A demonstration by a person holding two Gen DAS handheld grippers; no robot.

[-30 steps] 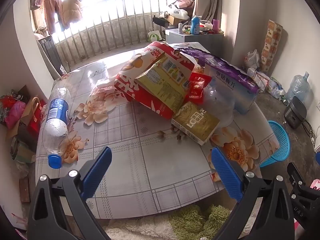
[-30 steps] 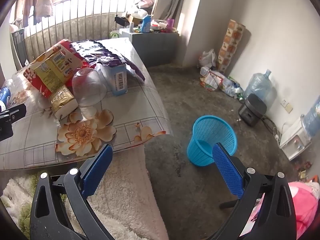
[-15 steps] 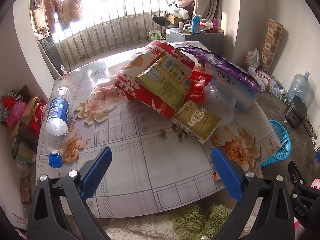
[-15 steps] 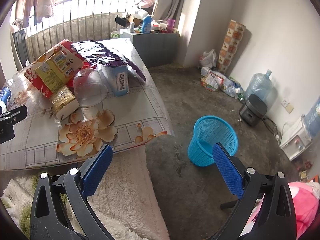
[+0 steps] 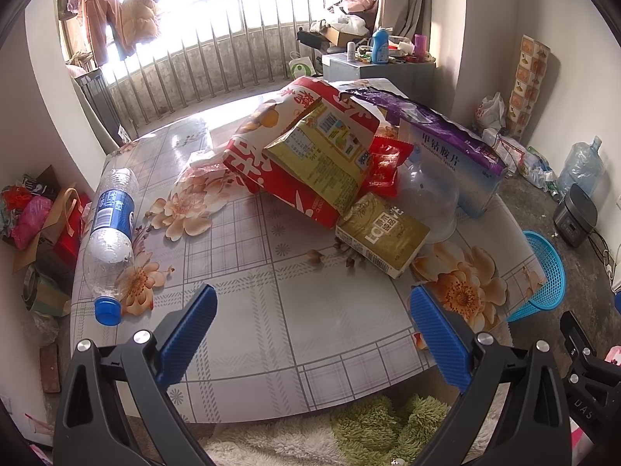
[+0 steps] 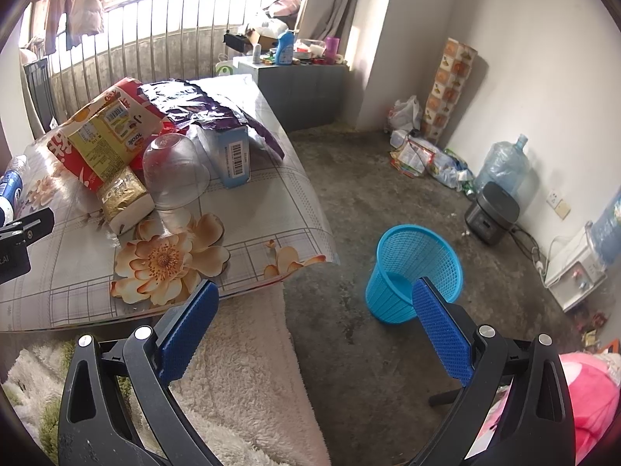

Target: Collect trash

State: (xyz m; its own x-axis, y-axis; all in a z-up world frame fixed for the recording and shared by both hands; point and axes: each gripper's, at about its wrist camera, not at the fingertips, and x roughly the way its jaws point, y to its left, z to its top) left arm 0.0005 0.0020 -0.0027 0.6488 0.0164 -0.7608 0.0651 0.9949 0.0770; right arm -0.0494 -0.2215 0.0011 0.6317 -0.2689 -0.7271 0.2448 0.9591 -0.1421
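Trash is piled on the flowered table (image 5: 271,310): a red snack bag (image 5: 252,155), a yellow-green packet (image 5: 318,155), a gold carton (image 5: 382,233), a clear plastic bowl (image 5: 431,198) upside down, a purple wrapper (image 5: 427,120) on a pale blue box (image 5: 458,171). An empty water bottle (image 5: 110,229) lies at the table's left edge. My left gripper (image 5: 310,322) is open over the table's near part, holding nothing. My right gripper (image 6: 310,318) is open over the floor, right of the table (image 6: 77,272). The blue mesh bin (image 6: 415,268) stands on the floor by its right finger.
A fluffy white and green rug (image 6: 240,380) lies at the table's near edge. A grey cabinet (image 6: 306,85) stands behind the table. Along the right wall sit a water jug (image 6: 504,163), a black cooker (image 6: 491,213) and loose bags (image 6: 423,155). Bags and boxes (image 5: 35,217) crowd the floor left of the table.
Both views have shifted only slightly: the right gripper's view has drifted a little so the bin sits nearer its right finger. Both grippers stay open and empty.
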